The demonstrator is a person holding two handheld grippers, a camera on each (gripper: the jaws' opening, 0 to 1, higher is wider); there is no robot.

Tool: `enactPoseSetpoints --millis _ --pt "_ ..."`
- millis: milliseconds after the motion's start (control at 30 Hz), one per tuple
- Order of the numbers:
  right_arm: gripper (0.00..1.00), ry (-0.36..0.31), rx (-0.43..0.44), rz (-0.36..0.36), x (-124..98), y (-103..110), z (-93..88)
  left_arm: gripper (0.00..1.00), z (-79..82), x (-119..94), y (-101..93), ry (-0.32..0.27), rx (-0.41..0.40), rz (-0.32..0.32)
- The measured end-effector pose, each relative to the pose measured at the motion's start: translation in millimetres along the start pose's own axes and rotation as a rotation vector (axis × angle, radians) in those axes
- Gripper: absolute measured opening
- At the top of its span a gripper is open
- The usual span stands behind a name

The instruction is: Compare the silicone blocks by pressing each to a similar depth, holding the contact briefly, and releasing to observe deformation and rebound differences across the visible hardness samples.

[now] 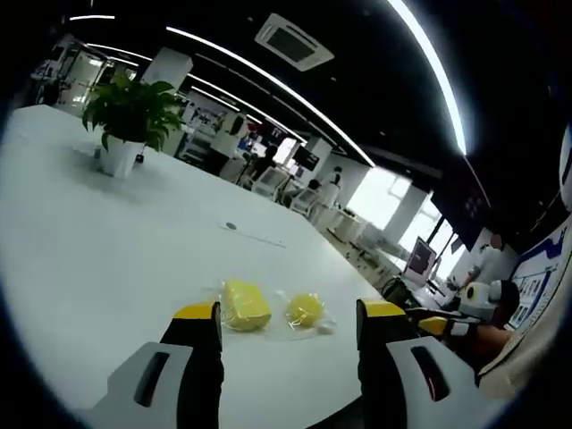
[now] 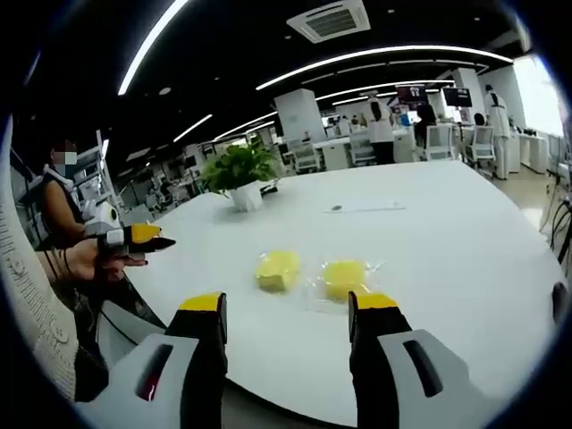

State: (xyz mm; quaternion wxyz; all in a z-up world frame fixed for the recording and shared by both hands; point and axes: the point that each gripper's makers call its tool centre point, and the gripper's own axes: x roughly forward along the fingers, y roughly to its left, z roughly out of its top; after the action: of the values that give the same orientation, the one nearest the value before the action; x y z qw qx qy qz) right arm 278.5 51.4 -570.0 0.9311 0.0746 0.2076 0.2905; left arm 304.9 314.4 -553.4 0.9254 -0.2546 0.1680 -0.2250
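Observation:
Two yellow silicone blocks lie side by side on the white table [image 1: 107, 241], each in clear wrap. The squarer block [image 1: 245, 305] is on the left and the rounder block [image 1: 305, 309] on the right. My left gripper [image 1: 290, 313] is open and hangs short of them, touching neither. In the right gripper view the squarer block [image 2: 278, 269] and the rounder block [image 2: 344, 277] lie beyond my open right gripper [image 2: 288, 302], which holds nothing. A hand holds the left gripper [image 2: 134, 239] off the table's edge at the left. The right gripper [image 1: 444, 323] enters from the right.
A potted green plant [image 1: 132, 116] [image 2: 239, 174] stands farther back on the table [image 2: 447, 232]. A thin flat strip [image 1: 255, 234] lies mid-table. Behind are office desks, chairs, screens and people. A person's sleeve [image 2: 36, 313] is close on the left.

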Motion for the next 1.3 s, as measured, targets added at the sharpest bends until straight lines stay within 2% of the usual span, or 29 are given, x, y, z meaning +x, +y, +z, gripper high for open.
enactPoseSetpoints --millis 1300 --pt "0.51 -0.011 0.003 -0.002 -1.8 -1.3 2.7 0.6 -0.5 -1.8 -0.6 -0.008 -0.014 0.001"
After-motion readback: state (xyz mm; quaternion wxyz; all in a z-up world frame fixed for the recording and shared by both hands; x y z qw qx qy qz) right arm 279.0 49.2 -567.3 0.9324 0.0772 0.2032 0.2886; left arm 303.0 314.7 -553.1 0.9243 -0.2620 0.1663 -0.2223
